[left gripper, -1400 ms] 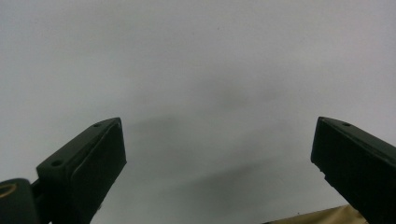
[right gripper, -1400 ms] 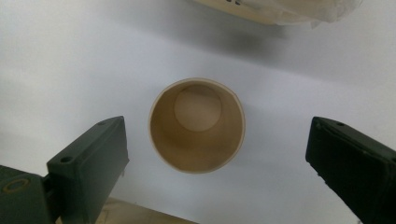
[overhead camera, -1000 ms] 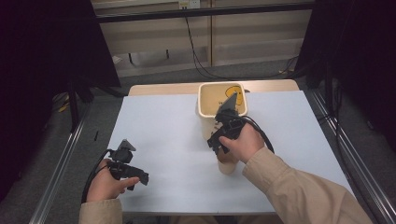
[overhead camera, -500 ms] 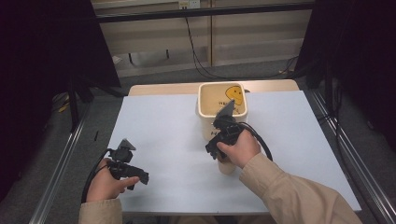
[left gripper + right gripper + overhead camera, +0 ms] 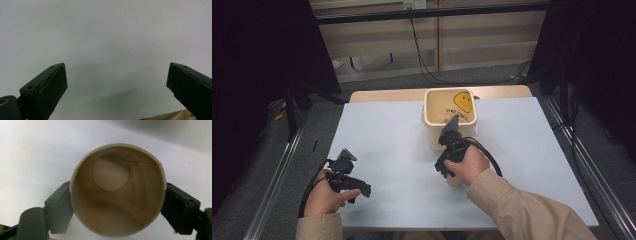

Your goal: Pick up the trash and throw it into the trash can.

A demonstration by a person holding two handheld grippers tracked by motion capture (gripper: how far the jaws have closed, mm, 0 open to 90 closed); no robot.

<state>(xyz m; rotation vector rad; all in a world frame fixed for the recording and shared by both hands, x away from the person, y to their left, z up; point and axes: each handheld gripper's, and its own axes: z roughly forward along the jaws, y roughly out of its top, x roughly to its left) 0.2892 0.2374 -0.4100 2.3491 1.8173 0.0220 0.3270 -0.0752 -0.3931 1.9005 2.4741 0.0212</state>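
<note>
A beige paper cup (image 5: pixel 117 195) sits between the two jaws of my right gripper (image 5: pixel 118 199), which press on its sides; I look straight into its empty inside. In the high view the right gripper (image 5: pixel 446 167) is at mid-table, just in front of a cream bin (image 5: pixel 432 120) with a yellow smiley face. A bit of the cup (image 5: pixel 455 181) shows under the hand. My left gripper (image 5: pixel 361 189) rests low over the near left of the pale table (image 5: pixel 382 135). Its jaws stand wide apart in the left gripper view (image 5: pixel 117 80) with nothing between them.
The table has metal rails along its left and right sides. Dark curtains stand left and right of it, and cables hang down the wall behind. A strip of beige sleeve (image 5: pixel 170 116) shows at the bottom of the left gripper view.
The right hand has drawn a little toward the near edge with the cup held in its gripper. The left gripper has stayed in place.
</note>
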